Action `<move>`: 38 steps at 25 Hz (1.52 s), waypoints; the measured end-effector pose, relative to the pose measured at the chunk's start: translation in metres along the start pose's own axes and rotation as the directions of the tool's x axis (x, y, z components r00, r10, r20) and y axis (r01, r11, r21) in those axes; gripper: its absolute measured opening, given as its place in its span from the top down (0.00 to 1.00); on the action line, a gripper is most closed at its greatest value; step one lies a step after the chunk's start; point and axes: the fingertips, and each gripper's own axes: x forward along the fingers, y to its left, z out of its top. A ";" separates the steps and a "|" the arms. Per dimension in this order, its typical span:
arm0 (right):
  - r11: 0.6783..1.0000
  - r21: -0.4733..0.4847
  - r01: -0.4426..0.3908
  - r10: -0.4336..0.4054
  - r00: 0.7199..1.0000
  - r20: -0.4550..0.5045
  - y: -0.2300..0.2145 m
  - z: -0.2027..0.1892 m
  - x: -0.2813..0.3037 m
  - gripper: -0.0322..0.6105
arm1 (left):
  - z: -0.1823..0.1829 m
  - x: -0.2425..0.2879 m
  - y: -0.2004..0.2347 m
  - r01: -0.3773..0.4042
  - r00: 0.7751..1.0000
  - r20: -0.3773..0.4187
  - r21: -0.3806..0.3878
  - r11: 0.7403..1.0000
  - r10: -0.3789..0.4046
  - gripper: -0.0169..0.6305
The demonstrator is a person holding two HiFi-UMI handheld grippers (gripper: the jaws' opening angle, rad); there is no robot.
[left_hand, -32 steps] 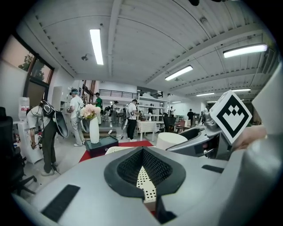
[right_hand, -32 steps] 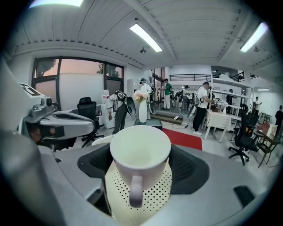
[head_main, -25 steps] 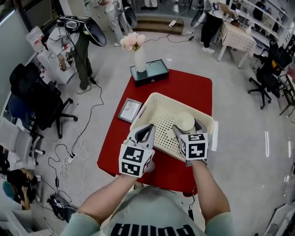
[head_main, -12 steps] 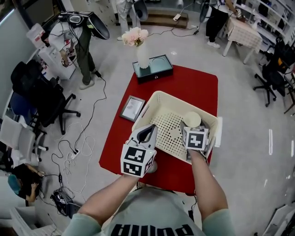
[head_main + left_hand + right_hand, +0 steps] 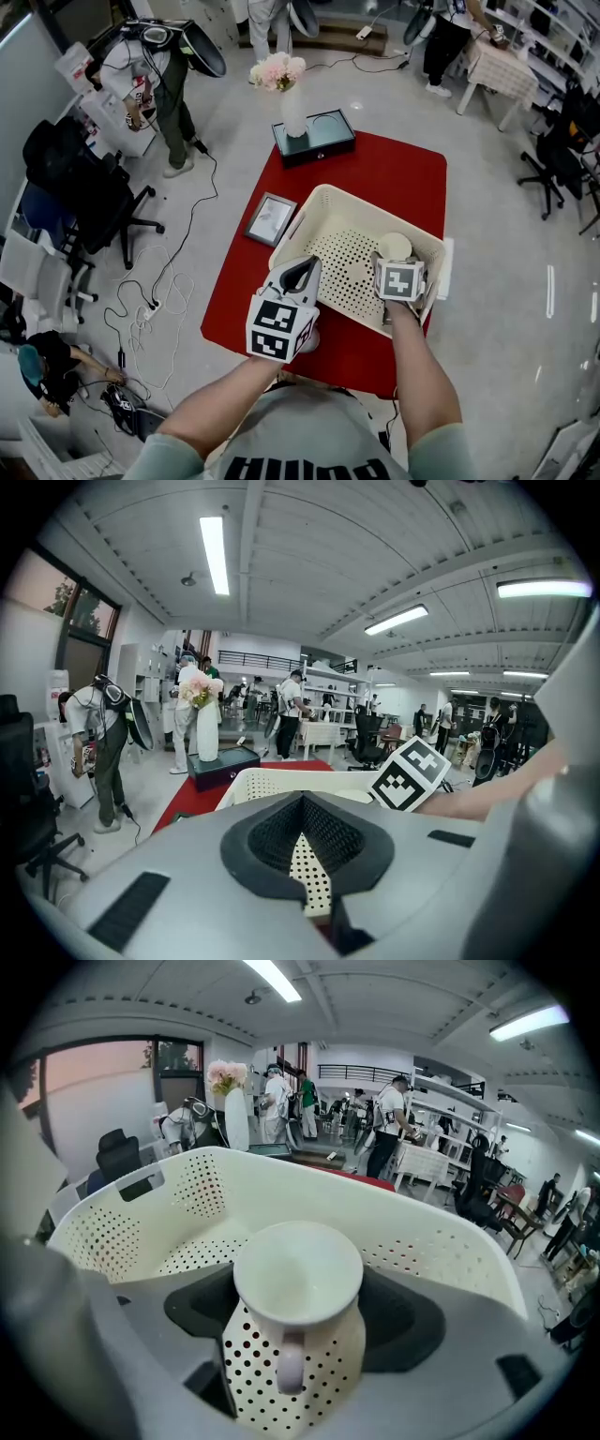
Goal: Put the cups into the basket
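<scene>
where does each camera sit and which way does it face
Head view: on the person's head, looking steeply down at the red table, basket, left claw, right claw and both forearms.
Left gripper view: on the left claw, looking along its closed jaws across the basket into the room; the right claw's marker cube shows.
Right gripper view: on the right claw, looking into the basket at the cup it grips.
Shared: all three show the basket.
</scene>
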 end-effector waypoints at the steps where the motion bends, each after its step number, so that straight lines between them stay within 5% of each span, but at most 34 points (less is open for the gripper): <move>1: 1.000 0.002 -0.001 0.001 1.000 -0.001 0.000 -0.002 0.000 0.36 | -0.001 0.000 0.000 0.001 1.000 -0.001 -0.001 1.000 -0.001 0.96; 11: 0.999 0.022 -0.044 0.045 0.999 -0.014 0.006 -0.009 0.000 0.36 | -0.001 0.000 -0.005 0.011 1.000 0.003 -0.004 1.000 -0.011 0.96; 18: 0.996 0.000 -0.093 0.092 0.989 0.118 0.015 0.022 -0.029 0.36 | 0.006 -0.004 -0.004 0.013 1.000 0.026 -0.004 1.000 -0.013 0.96; 26: 0.981 -0.091 -0.172 0.192 0.931 0.312 0.054 0.057 -0.114 0.36 | 0.017 -0.021 0.000 0.008 0.997 0.079 -0.011 1.000 -0.007 0.96; 32: 0.957 -0.178 -0.228 0.279 0.889 0.364 0.098 0.033 -0.172 0.36 | 0.017 -0.053 -0.006 0.004 0.992 0.126 0.028 1.000 -0.008 0.96; 38: 0.947 -0.203 -0.250 0.309 0.882 0.355 0.125 -0.019 -0.211 0.72 | 0.003 -0.092 -0.018 0.007 0.988 0.152 0.036 0.999 -0.012 0.96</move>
